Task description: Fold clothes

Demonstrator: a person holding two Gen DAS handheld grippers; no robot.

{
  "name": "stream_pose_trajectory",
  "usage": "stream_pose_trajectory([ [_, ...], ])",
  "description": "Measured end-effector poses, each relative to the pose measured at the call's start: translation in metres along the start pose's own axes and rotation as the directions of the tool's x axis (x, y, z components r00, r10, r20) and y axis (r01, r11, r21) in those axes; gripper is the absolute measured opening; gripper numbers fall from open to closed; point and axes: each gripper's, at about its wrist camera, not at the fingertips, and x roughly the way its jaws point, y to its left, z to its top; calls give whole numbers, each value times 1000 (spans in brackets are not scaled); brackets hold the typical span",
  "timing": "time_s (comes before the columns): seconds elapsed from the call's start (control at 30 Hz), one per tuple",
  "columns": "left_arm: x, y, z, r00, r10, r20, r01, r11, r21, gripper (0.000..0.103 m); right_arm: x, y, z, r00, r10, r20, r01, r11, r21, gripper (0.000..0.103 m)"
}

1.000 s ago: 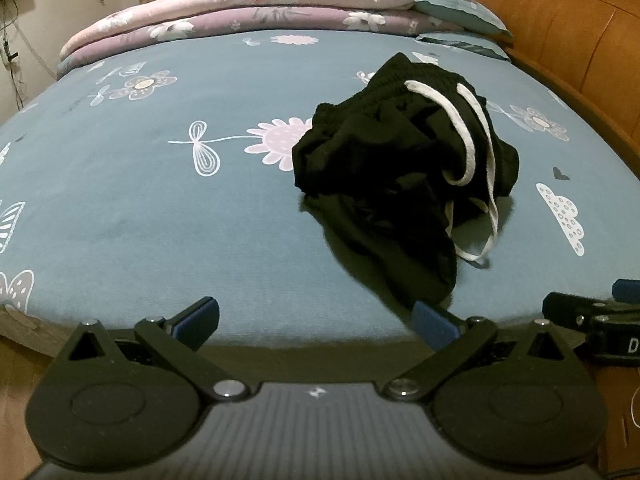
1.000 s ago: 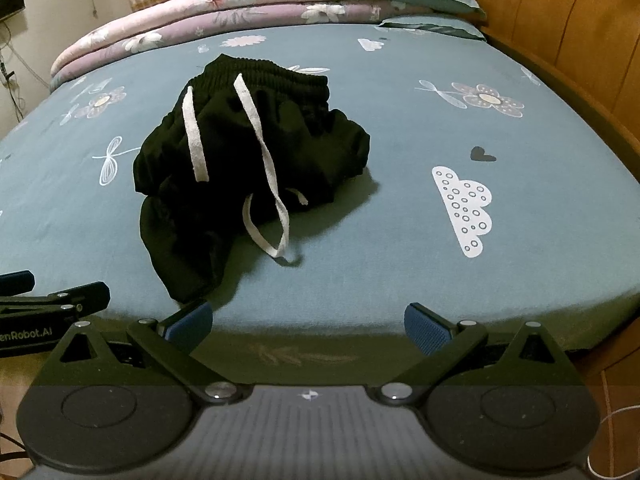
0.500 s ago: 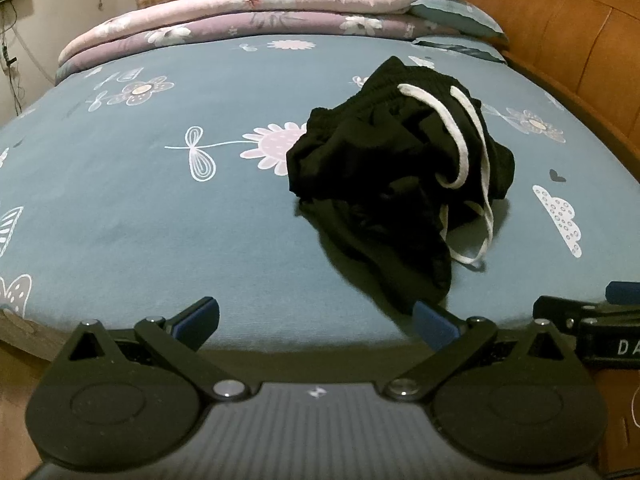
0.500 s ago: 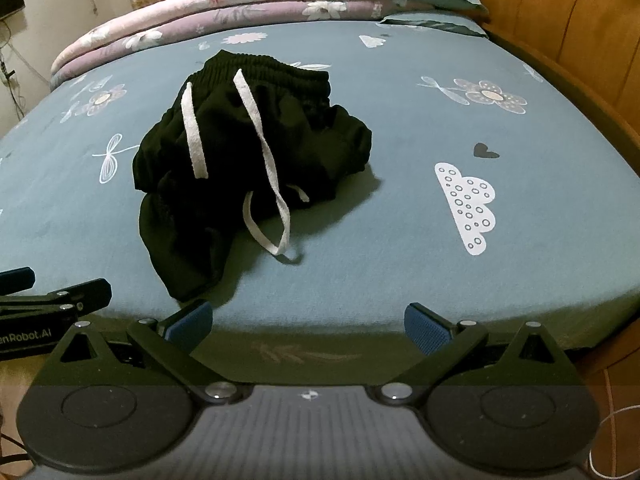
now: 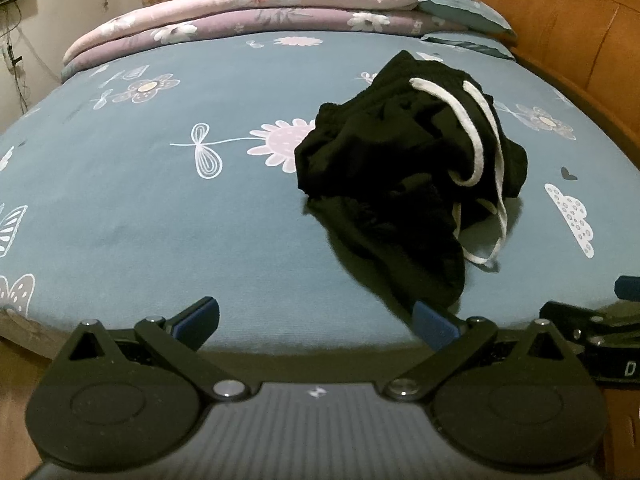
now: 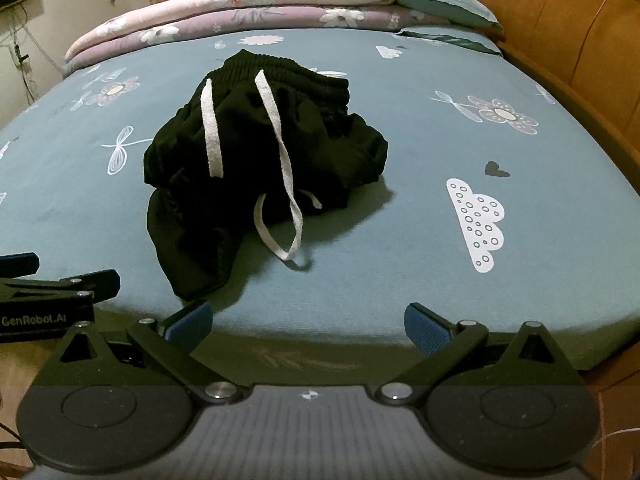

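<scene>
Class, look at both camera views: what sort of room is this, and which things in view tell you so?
Most likely a bedroom: a bed with a blue patterned sheet, folded floral quilts stacked by a pillow, and a wooden headboard.

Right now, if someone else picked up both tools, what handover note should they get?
Left tool: open, empty, at the near bed edge.
Right tool: open, empty, beside it.
Black shorts: crumpled in a heap on the blue bedsheet, white drawstring trailing loose toward the near edge.
Done: nothing folded yet.
Left: grasp the shorts, spread them flat, then fold.
</scene>
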Motion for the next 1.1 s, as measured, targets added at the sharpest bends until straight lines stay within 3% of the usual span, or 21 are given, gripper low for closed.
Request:
stream_pose_trajectory([
  [0.43, 8, 2, 2, 1000, 8, -20, -9, 1000, -28, 102, 7, -8, 3, 1000, 27, -6, -26, 999, 27, 103],
  [1.1, 25, 7, 5, 999, 27, -19, -28, 999, -25, 102, 23, -40, 11, 985, 170, 41, -173, 982, 71, 103],
])
